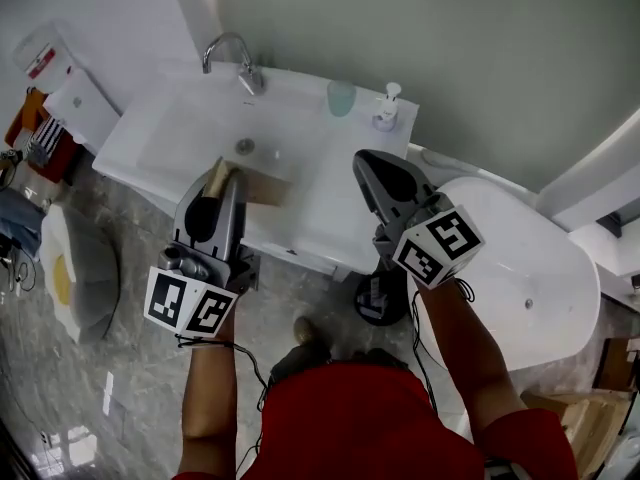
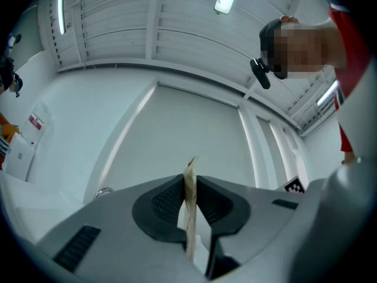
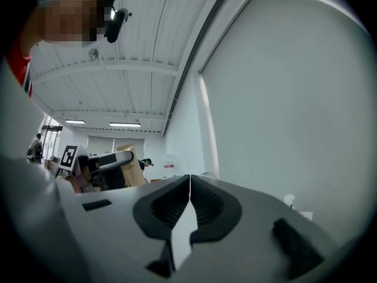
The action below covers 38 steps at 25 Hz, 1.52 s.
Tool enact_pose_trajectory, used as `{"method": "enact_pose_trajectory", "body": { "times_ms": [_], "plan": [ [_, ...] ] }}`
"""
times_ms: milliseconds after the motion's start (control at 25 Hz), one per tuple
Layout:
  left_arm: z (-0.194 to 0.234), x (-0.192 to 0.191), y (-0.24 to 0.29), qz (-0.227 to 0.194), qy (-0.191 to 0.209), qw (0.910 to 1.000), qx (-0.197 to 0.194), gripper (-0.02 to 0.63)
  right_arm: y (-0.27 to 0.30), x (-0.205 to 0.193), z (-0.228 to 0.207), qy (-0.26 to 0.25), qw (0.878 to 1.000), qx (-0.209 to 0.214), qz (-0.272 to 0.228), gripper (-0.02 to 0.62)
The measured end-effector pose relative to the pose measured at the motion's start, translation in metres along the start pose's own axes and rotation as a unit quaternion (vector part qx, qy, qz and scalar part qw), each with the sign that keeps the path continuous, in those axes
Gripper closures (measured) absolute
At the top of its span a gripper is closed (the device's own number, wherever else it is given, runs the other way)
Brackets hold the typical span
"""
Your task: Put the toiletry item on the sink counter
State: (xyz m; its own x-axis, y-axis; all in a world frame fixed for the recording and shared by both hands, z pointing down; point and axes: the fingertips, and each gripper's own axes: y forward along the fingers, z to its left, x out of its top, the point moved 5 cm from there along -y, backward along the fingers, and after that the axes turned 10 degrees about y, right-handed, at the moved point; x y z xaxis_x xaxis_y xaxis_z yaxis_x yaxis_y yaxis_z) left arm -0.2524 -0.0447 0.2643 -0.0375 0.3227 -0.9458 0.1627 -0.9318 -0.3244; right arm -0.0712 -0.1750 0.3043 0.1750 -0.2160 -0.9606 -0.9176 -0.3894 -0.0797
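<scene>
Left gripper (image 1: 225,175) pinches the packet (image 1: 258,184) by one edge, over the front of the basin (image 1: 205,133); right gripper (image 1: 366,164) closed, empty. Swing toward 3 o'clock onto bare counter (image 1: 325,223), lower flat, then release. Packet: thin, flat, tan, papery, probably floppy. Counter: glossy white, hard. Cup (image 1: 341,98) sits at 12, keep clear

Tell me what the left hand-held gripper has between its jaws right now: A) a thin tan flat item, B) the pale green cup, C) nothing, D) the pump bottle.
A: the left hand-held gripper is closed on a thin tan flat item, while the pump bottle and the pale green cup stand on the sink counter by the wall.
</scene>
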Motion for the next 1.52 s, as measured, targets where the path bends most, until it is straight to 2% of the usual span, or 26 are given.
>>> {"method": "enact_pose_trajectory", "body": {
  "times_ms": [240, 600, 840, 1240, 1520],
  "plan": [
    [0.041, -0.004, 0.027, -0.009, -0.015, 0.999, -0.04, 0.537, 0.03, -0.001, -0.008, -0.004, 0.999, -0.043, -0.006, 0.566],
    [0.071, -0.021, 0.06, -0.013, -0.04, 0.9974, -0.059, 0.538, 0.052, -0.006, -0.031, -0.012, 0.996, -0.084, 0.004, 0.566],
    [0.075, -0.035, 0.091, -0.012, -0.045, 0.997, -0.063, 0.538, 0.062, -0.009, -0.059, -0.03, 0.995, -0.091, 0.013, 0.566],
    [0.07, -0.061, 0.162, 0.0, -0.043, 0.9967, -0.069, 0.538, 0.075, -0.001, -0.109, -0.03, 0.997, -0.076, 0.014, 0.566],
    [0.084, -0.079, 0.204, 0.005, -0.052, 0.9966, -0.063, 0.538, 0.094, -0.002, -0.134, -0.025, 0.995, -0.09, 0.018, 0.566]
  ]
}}
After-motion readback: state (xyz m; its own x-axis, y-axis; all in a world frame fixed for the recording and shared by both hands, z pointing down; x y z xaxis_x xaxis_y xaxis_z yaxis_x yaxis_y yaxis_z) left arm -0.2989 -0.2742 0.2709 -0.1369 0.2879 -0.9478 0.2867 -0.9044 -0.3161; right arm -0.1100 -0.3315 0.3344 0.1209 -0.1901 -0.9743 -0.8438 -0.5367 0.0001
